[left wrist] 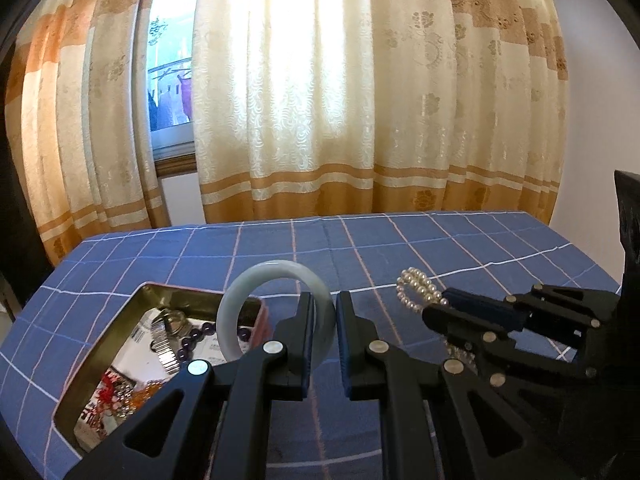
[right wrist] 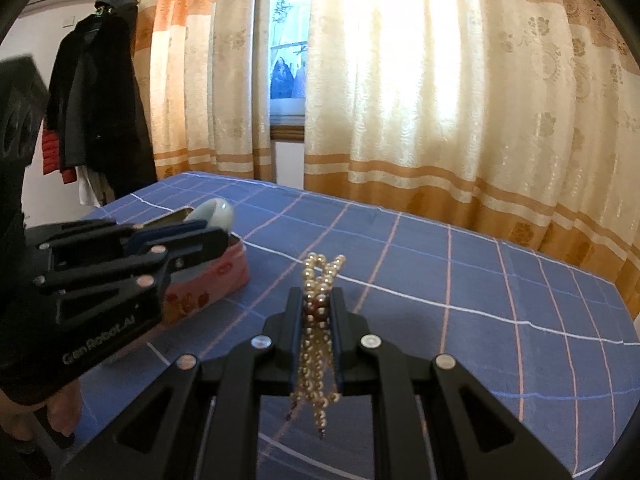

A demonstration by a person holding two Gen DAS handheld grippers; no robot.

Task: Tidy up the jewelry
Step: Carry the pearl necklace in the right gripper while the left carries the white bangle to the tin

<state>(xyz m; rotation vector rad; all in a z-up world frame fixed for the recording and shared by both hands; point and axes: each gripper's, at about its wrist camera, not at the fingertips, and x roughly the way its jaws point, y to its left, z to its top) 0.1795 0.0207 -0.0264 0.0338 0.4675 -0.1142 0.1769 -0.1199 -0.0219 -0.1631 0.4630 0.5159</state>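
Observation:
My left gripper (left wrist: 325,300) is shut on a pale green jade bangle (left wrist: 256,276), held upright above the right end of an open pink tin (left wrist: 120,320). The tin holds several pieces: dark purple beads (left wrist: 192,340), a metal watch band (left wrist: 166,350) and orange beads. My right gripper (right wrist: 316,294) is shut on a pearl necklace (right wrist: 320,268); its strands bunch above the fingers and hang below them. In the left wrist view the right gripper (left wrist: 434,304) sits to the right with the pearls (left wrist: 416,286). The right wrist view shows the left gripper (right wrist: 216,232), the bangle (right wrist: 218,212) and the tin (right wrist: 208,284).
A blue checked cloth (right wrist: 460,280) covers the table. Cream and orange curtains (left wrist: 320,100) hang behind the far edge. Dark coats (right wrist: 100,100) hang at the left in the right wrist view.

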